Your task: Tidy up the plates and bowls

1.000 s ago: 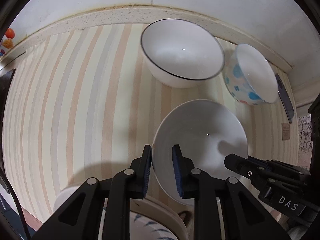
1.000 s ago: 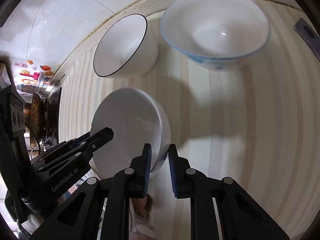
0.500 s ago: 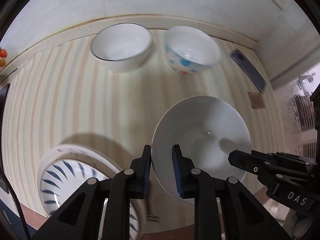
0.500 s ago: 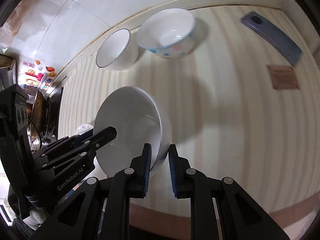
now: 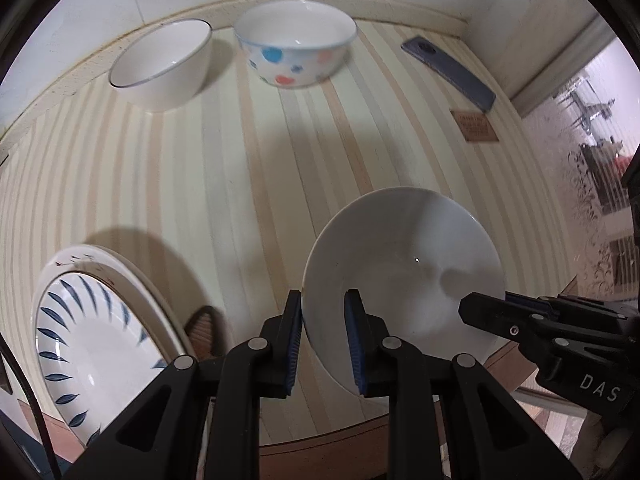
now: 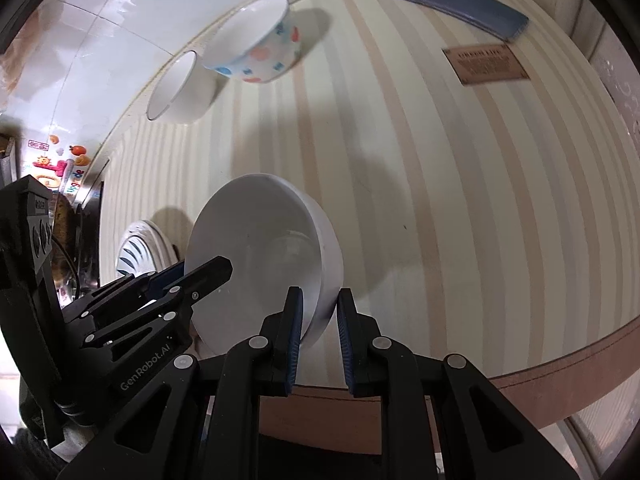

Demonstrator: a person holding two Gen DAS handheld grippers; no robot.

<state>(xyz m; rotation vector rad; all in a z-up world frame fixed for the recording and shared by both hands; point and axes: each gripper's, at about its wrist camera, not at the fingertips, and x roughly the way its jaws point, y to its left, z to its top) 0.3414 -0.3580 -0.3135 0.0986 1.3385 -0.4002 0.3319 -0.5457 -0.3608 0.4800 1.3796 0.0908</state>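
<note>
Both grippers pinch the same plain white bowl (image 5: 404, 276) by its rim: the left gripper (image 5: 323, 340), at the lower middle of its own view, has one blue-padded finger outside the wall and one inside, and the right gripper (image 6: 318, 338), at the lower middle of its view, clamps the opposite edge the same way. The bowl hangs tilted between them, clear of the striped tabletop (image 5: 248, 168), and in the left view its lower edge reaches past the table's front edge. Over the last second the pair has drawn the bowl back from the far wall: the black-rimmed bowl (image 5: 162, 66) and the spotted bowl (image 5: 296, 48), which filled the upper part of both views, now sit small at the upper left and upper middle, just beside each other. A blue-patterned plate (image 5: 92, 328) has come into the lower left of the left view, and a phone (image 5: 448, 68) and a small brown card (image 5: 474, 126) have appeared at the upper right. I judge the carry is under way rather than finished, with the bowl probably headed for a stack; which one I cannot tell. The two-sided grip looks secure, though the tilt invites a slip.
</note>
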